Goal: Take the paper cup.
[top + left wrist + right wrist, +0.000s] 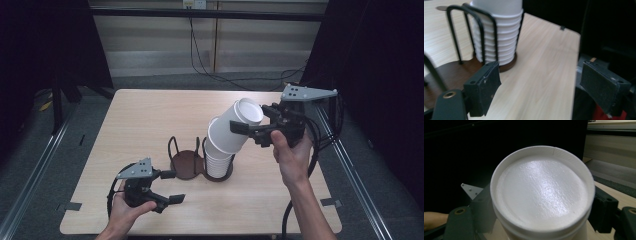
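Pale wood covers the big flat table (150,115), smooth with thin lines in the grain. It has rounded corners, and a dark floor lies all around it.

In the middle stands a dark brown cup holder with thin black wire loops (186,159). It has two round spots side by side. The loops stand up like little fences, I think so the cups cannot slide off. One spot is bare. The other holds a stack of white paper cups (218,164), turned upside down and packed tight, with their rims making neat rings up the side.

The top white paper cup (235,126) is tipped over to the right above the stack, with its flat round bottom up. It looks like it is being pulled off the rest. The right gripper (260,127) has its black jaws pressed on both sides of that cup, near the bottom end. From the right gripper view the cup bottom looks shiny and a bit bumpy.

The left gripper (170,186) sits low near the front of the table, just beside the holder. Its jaws stand partly apart with nothing between them. The pads (485,88) are flat, black and rough.
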### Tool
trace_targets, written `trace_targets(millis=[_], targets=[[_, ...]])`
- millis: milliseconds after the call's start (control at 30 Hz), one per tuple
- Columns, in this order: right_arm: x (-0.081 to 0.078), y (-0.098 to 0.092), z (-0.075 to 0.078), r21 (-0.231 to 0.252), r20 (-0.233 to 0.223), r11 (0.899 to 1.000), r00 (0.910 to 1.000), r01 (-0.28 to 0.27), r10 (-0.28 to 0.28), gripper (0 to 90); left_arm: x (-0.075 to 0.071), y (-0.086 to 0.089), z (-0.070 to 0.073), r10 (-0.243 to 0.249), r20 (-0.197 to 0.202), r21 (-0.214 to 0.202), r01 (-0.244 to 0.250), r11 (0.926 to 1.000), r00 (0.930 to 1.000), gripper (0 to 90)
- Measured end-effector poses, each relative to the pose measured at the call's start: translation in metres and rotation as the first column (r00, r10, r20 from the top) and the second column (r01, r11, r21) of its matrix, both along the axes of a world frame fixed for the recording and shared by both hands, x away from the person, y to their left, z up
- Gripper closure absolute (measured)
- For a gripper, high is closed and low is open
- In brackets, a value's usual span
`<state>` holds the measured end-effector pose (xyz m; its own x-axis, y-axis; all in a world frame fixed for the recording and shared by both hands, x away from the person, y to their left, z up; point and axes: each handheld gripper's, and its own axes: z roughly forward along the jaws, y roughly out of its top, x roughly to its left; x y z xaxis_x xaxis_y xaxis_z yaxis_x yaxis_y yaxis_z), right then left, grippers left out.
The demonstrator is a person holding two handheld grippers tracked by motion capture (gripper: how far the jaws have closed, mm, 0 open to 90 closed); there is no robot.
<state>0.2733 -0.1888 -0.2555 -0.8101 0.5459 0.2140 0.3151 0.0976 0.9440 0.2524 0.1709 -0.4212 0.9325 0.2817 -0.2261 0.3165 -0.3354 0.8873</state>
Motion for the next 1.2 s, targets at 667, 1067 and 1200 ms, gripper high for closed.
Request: trace_targets(millis=[667,1067,1200], targets=[[-0.026,0.013,-0.012,0.003,-0.016,0.996,0.9954,-0.094,0.094,23.5,0.002,-0.009,0.036,-0.034,0.092,0.008,0.033,0.9994,0.9952,15.9],[-0.029,0.028,-0.035,-0.001,-0.044,0.989,0.988,-0.148,0.148,23.6,0.0,-0.011,0.052,-0.05,0.11,-0.067,0.057,0.9961,0.9927,15.9],[-0.031,0.029,-0.042,0.0,-0.054,0.988,0.9864,-0.156,0.155,23.6,-0.001,-0.013,0.055,-0.049,0.123,-0.078,0.059,0.9952,0.9912,15.8]])
